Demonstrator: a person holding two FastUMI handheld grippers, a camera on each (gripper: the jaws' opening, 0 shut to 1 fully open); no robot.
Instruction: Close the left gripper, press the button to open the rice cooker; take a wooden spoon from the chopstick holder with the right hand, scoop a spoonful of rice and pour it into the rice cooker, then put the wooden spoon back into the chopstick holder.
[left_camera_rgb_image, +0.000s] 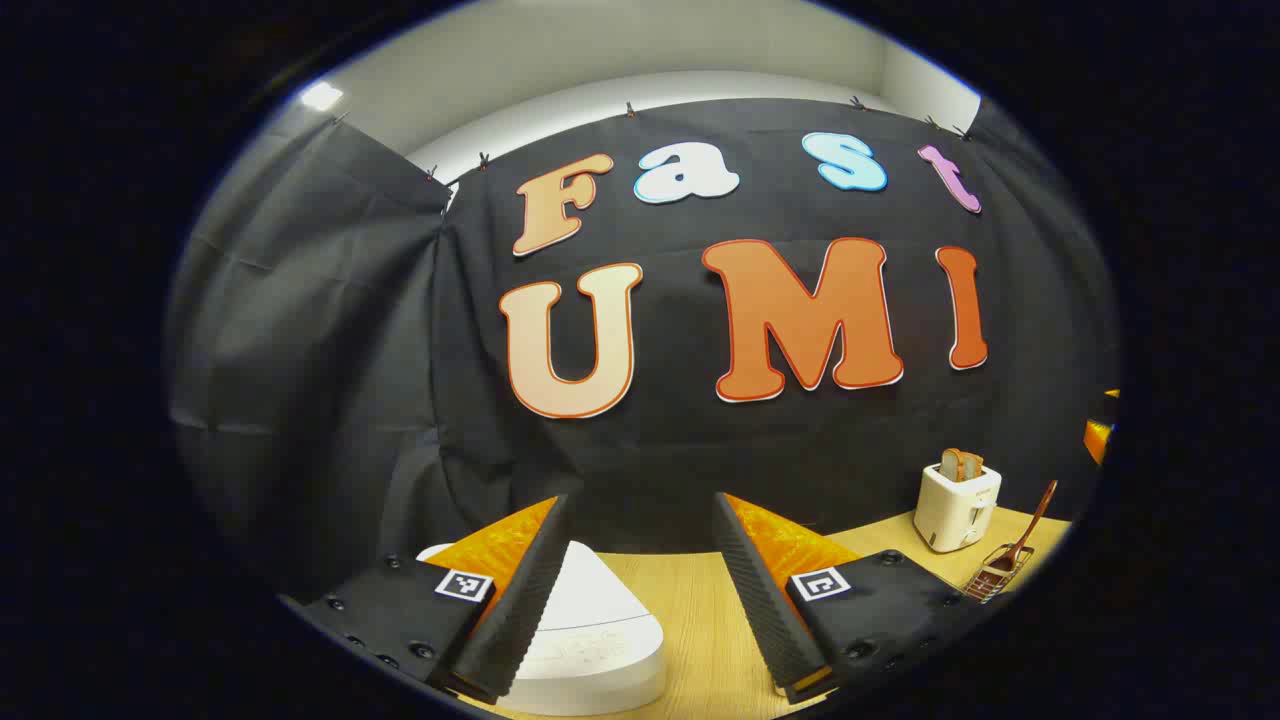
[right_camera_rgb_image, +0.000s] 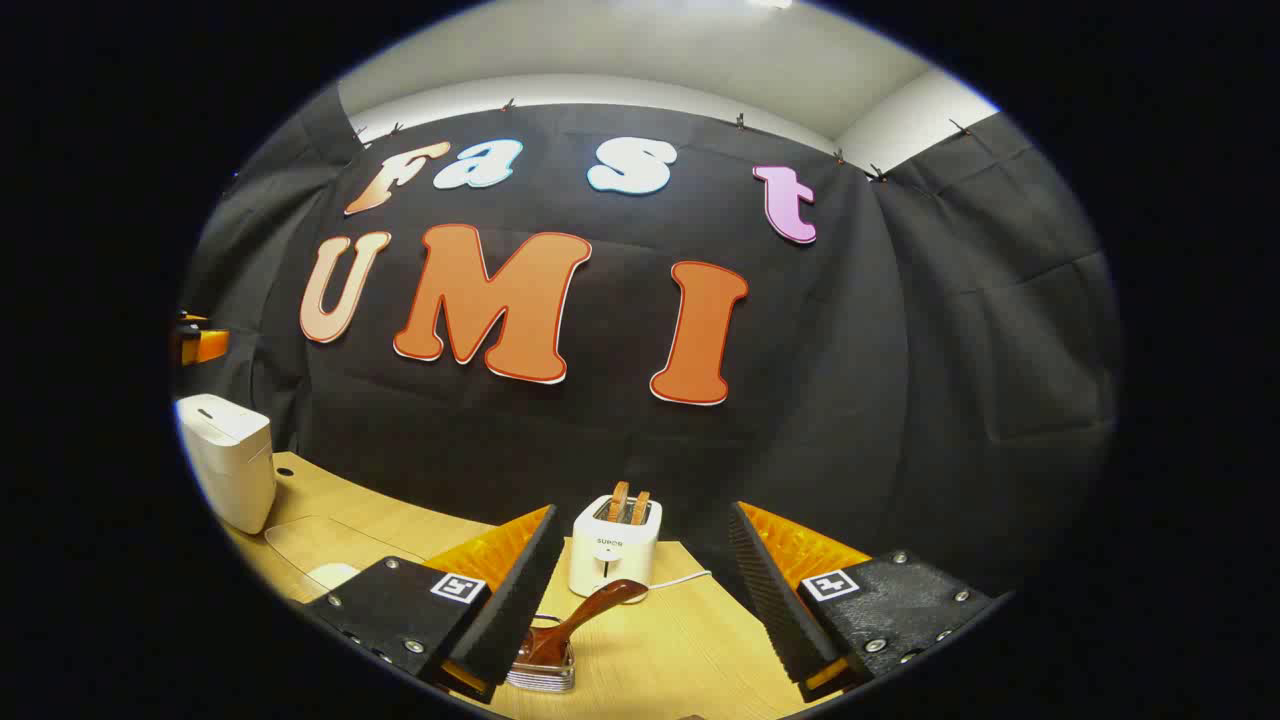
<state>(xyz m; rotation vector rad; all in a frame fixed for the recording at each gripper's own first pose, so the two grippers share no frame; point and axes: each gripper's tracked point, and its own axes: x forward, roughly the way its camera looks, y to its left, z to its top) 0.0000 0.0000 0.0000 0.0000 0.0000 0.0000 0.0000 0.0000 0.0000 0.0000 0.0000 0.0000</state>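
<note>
The white rice cooker (left_camera_rgb_image: 600, 625) sits low between my left gripper's fingers, its lid down. My left gripper (left_camera_rgb_image: 640, 500) hangs open above it, nothing held. At the far right of the left gripper view, a wooden spoon (left_camera_rgb_image: 1030, 522) leans in a wire chopstick holder (left_camera_rgb_image: 992, 582). In the right gripper view the brown spoon (right_camera_rgb_image: 585, 612) stands in the holder (right_camera_rgb_image: 542, 668), just ahead of my open right gripper (right_camera_rgb_image: 642, 510) and near its left finger (right_camera_rgb_image: 510, 600). The rice cooker (right_camera_rgb_image: 232, 462) stands far left, with the left gripper (right_camera_rgb_image: 200, 345) above it.
A white toaster (right_camera_rgb_image: 614, 545) with bread slices stands behind the holder on the wooden table (right_camera_rgb_image: 660, 650), its cord trailing right; it also shows as the toaster (left_camera_rgb_image: 957, 505). A clear flat container (right_camera_rgb_image: 315, 545) lies on the table by the cooker. Black cloth closes the back.
</note>
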